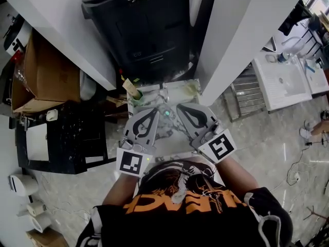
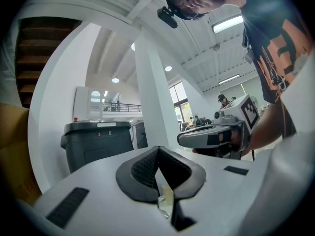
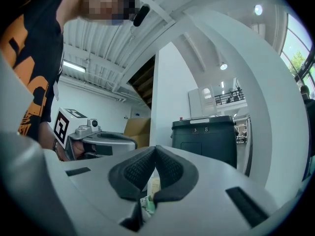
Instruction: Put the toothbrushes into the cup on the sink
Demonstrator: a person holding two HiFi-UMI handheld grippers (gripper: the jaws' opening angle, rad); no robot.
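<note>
In the head view a small marbled sink point(image 1: 181, 90) lies just ahead of both grippers, with a metal tap point(image 1: 164, 94) at its middle. A greenish cup point(image 1: 136, 99) stands at the sink's left rim, and a pale toothbrush-like handle point(image 1: 128, 86) sticks up out of it. My left gripper point(image 1: 155, 109) and right gripper point(image 1: 179, 106) hover side by side above the sink's near part, both shut and holding nothing. In the left gripper view the dark pads point(image 2: 142, 173) meet; the same holds for the pads point(image 3: 138, 173) in the right gripper view. No loose toothbrush is visible.
A black lidded bin point(image 1: 144, 30) stands behind the sink between two white pillars point(image 1: 241, 40). A cardboard box point(image 1: 49, 71) and a black crate point(image 1: 67, 138) are at the left. A metal rack point(image 1: 247, 94) and a white table point(image 1: 285, 78) are at the right.
</note>
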